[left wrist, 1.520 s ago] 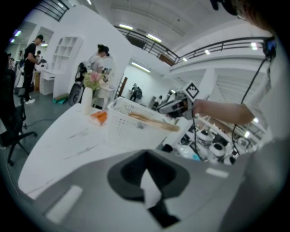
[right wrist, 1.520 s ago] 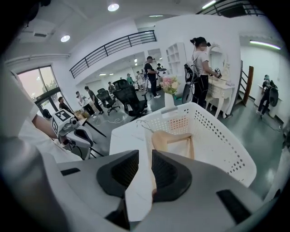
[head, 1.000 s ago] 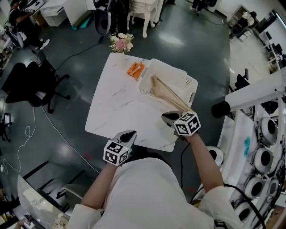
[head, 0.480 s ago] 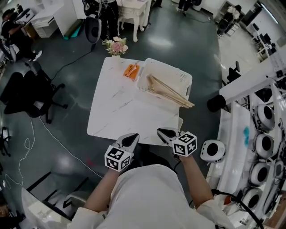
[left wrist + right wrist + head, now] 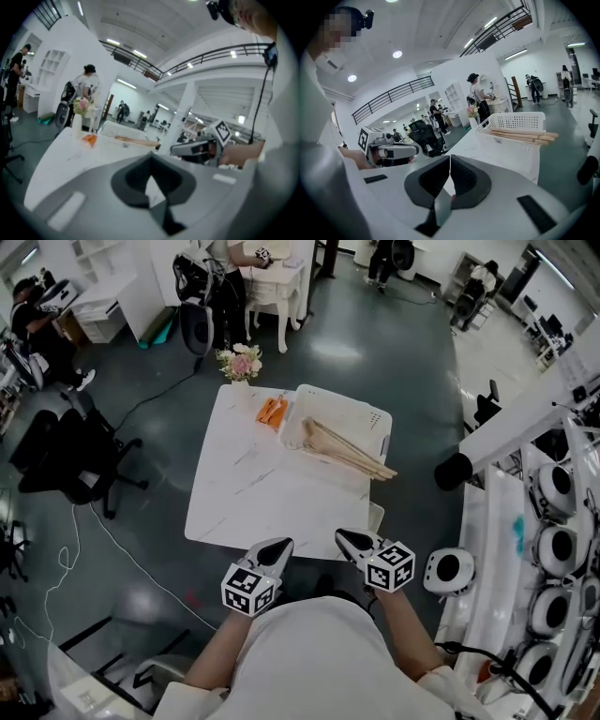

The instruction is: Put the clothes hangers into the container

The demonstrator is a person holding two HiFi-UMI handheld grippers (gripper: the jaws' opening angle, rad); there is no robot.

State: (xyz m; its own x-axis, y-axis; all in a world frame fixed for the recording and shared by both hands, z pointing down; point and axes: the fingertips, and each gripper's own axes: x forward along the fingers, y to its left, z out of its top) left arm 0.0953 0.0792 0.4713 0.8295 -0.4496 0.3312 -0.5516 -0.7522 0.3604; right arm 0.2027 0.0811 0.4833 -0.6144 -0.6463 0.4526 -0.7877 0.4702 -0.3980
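The left tongs [image 5: 274,548] and right tongs [image 5: 351,541] hang side by side at the near edge of the surface [image 5: 246,486], tips pointing ahead. Both are clenched with nothing in them: in the left gripper view the left tongs [image 5: 150,161] meet at the tips, and in the right gripper view so do the right tongs [image 5: 449,161]. The cubes [image 5: 249,589] behind the tips carry black-and-white square markers and no words.

The surface is a white, faintly veined slab, bare just ahead of the tongs. At its far side, ahead of the right tongs, stands the white perforated basket [image 5: 379,418]. The wooden hangers [image 5: 342,452] lie in it in a bundle, their ends jutting over its right rim. A small mark on the basket's wall [image 5: 497,140] is too blurred to read. Just left of the basket, ahead of the left tongs, lies an orange thing [image 5: 272,412]. A vase [image 5: 241,365] of pink flowers stands at the far corner beyond it.

Around the surface the floor [image 5: 422,352] is dark, glossy grey. Well left of the left tongs stand a black chair [image 5: 70,460] and a thin cable [image 5: 105,517]. White machines [image 5: 553,521] with round housings line the side beyond the right tongs. Farthest off are a white desk [image 5: 277,279] and people.
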